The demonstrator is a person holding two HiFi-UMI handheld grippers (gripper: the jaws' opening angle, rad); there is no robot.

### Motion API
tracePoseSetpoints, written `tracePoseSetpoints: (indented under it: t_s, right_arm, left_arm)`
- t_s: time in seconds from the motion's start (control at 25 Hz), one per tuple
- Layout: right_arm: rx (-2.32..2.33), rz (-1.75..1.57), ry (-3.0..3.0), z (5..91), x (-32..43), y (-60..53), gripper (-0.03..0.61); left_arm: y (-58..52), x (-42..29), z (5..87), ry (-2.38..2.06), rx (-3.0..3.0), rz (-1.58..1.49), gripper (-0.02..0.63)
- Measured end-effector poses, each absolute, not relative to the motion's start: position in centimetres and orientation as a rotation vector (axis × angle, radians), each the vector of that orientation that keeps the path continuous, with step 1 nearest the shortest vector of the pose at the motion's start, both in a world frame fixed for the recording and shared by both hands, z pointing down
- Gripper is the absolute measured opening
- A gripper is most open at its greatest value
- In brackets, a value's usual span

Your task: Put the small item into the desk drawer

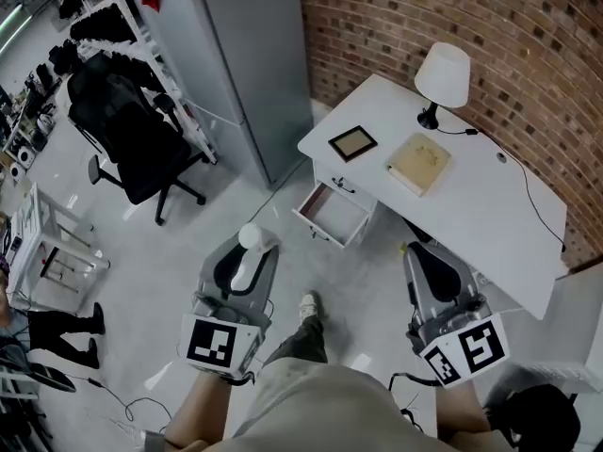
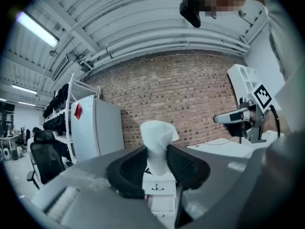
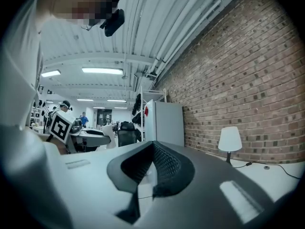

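My left gripper [image 1: 252,245] is shut on a small white item [image 1: 250,250] that stands up between its dark pads. In the left gripper view the white item [image 2: 157,147] sticks up past the jaws of the left gripper [image 2: 157,163], with the desk's drawer fronts [image 2: 159,197] straight behind it. The white desk [image 1: 471,205] stands ahead and to the right, its top drawer [image 1: 332,213] pulled out and showing a bare inside. My right gripper [image 1: 421,254] hangs near the desk's front edge, jaws together and holding nothing; the right gripper [image 3: 152,151] shows the same in its own view.
On the desk are a white lamp [image 1: 443,78], a framed picture [image 1: 352,142] and a tan book [image 1: 418,163]. A grey cabinet [image 1: 236,55] stands left of the desk, a black office chair [image 1: 127,130] further left. A brick wall [image 1: 471,17] lies behind.
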State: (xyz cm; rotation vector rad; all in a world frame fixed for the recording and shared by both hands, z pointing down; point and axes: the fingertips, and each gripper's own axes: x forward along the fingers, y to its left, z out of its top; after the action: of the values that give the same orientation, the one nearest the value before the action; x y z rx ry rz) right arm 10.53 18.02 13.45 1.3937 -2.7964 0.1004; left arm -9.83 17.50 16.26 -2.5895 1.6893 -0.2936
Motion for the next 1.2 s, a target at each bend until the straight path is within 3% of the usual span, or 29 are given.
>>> tracePoseSetpoints:
  t_s: [0.56, 1.2]
  right_arm:
    - [1.384, 0.31, -2.64, 21.3, 2.7, -2.1, 0.003]
    - [1.248, 0.628, -2.524, 40.6, 2.7, -9.7, 0.003]
  left_arm:
    - [-2.5, -15.7, 23.4, 1.563, -2.716, -0.528, 0.14]
    - [-12.4, -9.5, 45.8, 1.089, -2.617, -1.105, 0.14]
